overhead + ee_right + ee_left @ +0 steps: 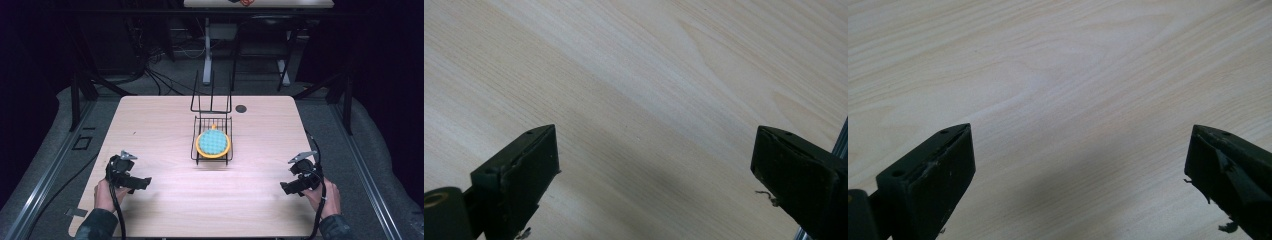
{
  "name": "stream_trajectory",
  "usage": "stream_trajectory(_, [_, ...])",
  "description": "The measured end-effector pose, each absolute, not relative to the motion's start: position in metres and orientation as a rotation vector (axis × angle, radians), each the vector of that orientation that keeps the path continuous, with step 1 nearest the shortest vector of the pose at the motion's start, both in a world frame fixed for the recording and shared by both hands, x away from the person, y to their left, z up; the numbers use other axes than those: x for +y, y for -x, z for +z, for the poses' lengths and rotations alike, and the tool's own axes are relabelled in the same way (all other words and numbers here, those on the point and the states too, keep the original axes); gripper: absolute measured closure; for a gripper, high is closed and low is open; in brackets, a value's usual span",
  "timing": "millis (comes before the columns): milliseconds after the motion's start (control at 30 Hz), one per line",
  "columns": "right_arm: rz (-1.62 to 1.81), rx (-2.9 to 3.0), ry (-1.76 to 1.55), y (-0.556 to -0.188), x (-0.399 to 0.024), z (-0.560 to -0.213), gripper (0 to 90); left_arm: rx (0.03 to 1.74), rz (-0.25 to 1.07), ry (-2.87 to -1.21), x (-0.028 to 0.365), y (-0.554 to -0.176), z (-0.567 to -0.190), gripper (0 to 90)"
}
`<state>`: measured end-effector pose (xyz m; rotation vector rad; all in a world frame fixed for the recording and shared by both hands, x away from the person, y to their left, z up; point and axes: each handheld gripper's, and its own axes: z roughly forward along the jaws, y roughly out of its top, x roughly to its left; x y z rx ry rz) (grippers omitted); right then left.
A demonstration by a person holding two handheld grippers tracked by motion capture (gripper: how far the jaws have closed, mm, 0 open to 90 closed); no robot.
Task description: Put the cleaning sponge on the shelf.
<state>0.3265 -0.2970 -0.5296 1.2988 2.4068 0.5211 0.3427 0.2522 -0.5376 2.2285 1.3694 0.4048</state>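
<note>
Both claws, left gripper [141, 182] and right gripper [286, 188], spread wide, holding nothing.
Pale wood table [160, 120] in dark room; black wire rack [212, 157] at centre carries orange-rimmed blue disc [213, 143], well apart from both.

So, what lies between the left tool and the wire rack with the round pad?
Nothing: in the high view, bare wood table runs from the left tool to the rack holding the pad.

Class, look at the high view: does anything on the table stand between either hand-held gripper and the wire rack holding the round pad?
Nothing visible does. Bare table lies between the left hand-held gripper, the right hand-held gripper and the wire rack with its teal-and-orange pad.
</note>
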Motion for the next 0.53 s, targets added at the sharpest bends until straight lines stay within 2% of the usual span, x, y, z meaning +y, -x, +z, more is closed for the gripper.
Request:
stream_trajectory(367, [0.540,2.405,-1.296,-0.3259,-0.2980,-0.5288,4.7,1.378,0.360,-2.251,0.2506,-0.3501,-0.5413,0.1])
stream_trajectory(533, [0.514,2.408,-1.292,-0.3263,-0.2978,-0.5297,4.9,1.423,0.294,-2.149,0.2546,-0.3500,-0.5389,0.2])
